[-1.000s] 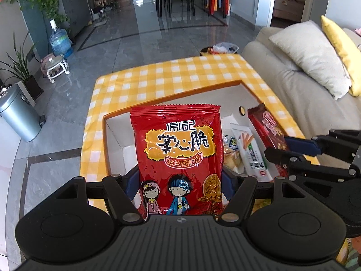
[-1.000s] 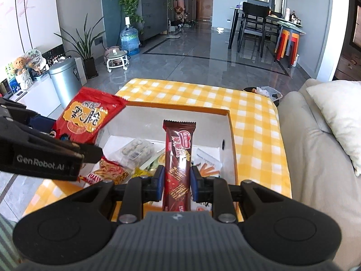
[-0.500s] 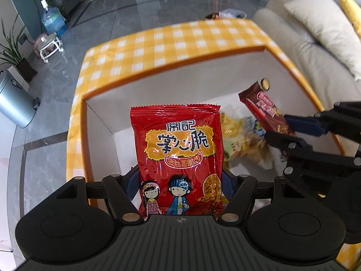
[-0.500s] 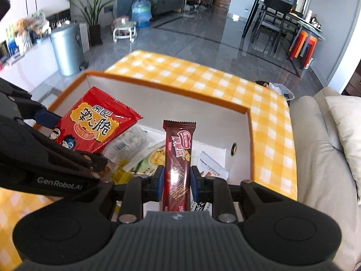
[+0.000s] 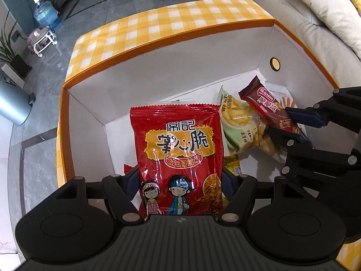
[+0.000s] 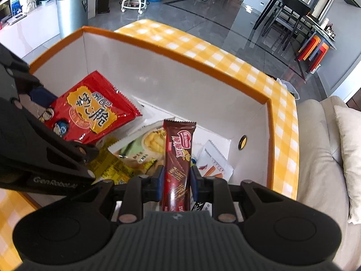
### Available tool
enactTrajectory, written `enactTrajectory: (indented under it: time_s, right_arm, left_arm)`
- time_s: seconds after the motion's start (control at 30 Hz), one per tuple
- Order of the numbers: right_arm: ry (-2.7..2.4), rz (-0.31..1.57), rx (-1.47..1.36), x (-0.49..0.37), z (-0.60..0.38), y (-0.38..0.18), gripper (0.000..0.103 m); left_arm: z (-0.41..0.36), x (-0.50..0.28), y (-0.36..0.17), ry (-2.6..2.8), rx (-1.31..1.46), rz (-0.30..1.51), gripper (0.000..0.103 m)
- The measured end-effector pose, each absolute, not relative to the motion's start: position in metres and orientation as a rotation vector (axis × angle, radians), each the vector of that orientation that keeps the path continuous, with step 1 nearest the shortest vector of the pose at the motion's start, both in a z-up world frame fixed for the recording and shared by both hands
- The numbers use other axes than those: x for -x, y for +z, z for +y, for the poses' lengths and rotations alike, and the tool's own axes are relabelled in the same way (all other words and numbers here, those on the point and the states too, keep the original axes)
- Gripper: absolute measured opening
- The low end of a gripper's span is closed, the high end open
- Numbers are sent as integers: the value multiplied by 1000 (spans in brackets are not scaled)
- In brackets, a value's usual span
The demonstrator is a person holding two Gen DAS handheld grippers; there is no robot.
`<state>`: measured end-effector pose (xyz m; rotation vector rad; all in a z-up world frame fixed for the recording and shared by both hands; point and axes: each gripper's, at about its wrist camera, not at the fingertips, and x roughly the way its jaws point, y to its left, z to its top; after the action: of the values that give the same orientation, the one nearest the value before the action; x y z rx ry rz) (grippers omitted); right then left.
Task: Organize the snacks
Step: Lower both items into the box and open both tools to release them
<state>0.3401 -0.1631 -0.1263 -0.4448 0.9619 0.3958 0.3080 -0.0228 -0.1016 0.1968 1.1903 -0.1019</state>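
Beneath me a table draped in a yellow-and-white checked cloth (image 5: 171, 22) carries a big open box (image 5: 85, 103) with an orange rim and white inner walls, and both my grippers point steeply down into it. A beige sofa (image 6: 320, 158) runs along the table's right side. In my left gripper (image 5: 179, 180) I grip a large red snack bag (image 5: 180, 153) printed with yellow lettering and two cartoon children; my blue pads press its two side edges and the bag stands upright over the left part of the box floor. In my right gripper (image 6: 176, 178) the jaws are nearly closed, clamped on a slim brown chocolate wafer bar (image 6: 178, 158), held upright above the loose snacks. On the box floor between the two lie a pale green packet of yellow puffed sticks (image 6: 144, 149), a yellow wrapper (image 6: 112, 167) beside it, and a small white sachet (image 6: 214, 164) near the right wall, just under a little round hole (image 6: 243, 141) in that wall.
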Motion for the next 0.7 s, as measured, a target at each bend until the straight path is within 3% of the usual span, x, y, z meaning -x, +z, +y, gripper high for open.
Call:
enactTrajectory:
  time_s: [0.43, 0.7]
  right_arm:
    - [382, 960, 473, -340, -164, -129, 22]
    - [392, 920, 463, -335, -168, -117, 40]
  left_arm:
    - [-21, -310, -105, -93, -214, 1185, 86]
    - [-18, -303, -94, -78, -243, 1132, 89]
